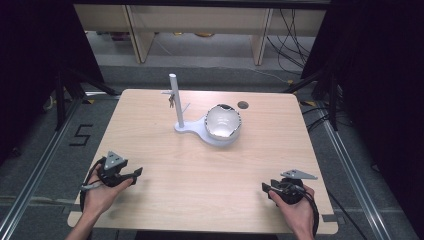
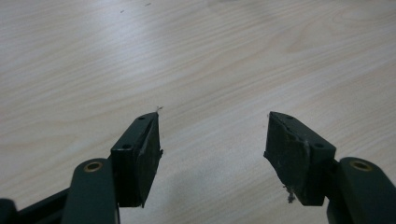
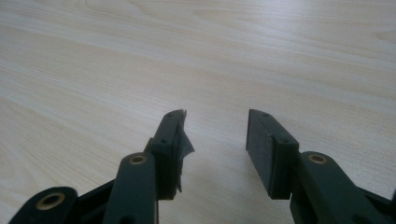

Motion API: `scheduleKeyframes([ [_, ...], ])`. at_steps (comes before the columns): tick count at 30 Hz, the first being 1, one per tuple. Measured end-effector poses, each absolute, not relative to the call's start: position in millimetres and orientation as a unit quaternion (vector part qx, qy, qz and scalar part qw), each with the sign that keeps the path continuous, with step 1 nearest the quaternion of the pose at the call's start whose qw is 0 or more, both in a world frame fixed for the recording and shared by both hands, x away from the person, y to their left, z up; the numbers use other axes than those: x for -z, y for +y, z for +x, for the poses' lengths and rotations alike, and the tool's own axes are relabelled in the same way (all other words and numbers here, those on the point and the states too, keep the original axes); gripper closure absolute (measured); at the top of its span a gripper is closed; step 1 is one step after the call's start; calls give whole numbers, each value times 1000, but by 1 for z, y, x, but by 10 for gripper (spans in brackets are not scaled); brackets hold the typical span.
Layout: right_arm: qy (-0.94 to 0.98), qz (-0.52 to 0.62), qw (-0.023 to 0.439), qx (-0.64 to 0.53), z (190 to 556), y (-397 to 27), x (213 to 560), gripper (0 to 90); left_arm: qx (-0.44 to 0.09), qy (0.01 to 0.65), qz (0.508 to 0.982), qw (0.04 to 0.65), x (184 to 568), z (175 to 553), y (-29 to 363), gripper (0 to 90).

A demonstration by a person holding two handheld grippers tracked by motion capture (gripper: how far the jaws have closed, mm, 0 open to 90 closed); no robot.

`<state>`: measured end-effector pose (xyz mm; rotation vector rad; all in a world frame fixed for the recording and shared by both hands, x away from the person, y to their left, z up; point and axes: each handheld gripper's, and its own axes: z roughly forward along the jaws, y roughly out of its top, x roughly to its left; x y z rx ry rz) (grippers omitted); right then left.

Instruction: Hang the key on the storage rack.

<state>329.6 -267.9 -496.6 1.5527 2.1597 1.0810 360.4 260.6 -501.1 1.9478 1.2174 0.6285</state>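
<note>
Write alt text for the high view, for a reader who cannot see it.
A person's hands hold the left tongs and right tongs, both empty, near the front corners of a light wooden table. Farther back at the table's middle, a white stand with small keys hanging from a peg shares a base with a round white bowl.

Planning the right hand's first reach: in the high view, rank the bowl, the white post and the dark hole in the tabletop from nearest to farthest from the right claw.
From the right claw:
1. Bowl, centre, on the white base.
2. Dark hole, behind the bowl.
3. White post, farther left.
</note>
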Motion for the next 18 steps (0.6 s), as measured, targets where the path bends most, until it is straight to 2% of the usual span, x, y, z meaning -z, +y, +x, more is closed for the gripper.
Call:
scheduleKeyframes([
  [10, 744, 536, 142, -372, 330, -268, 498, 566, -260, 484, 732, 402, 524, 349, 260, 338],
  [18, 744, 539, 143, -368, 329, -269, 496, 558, -271, 481, 728, 407, 525, 345, 259, 327],
])
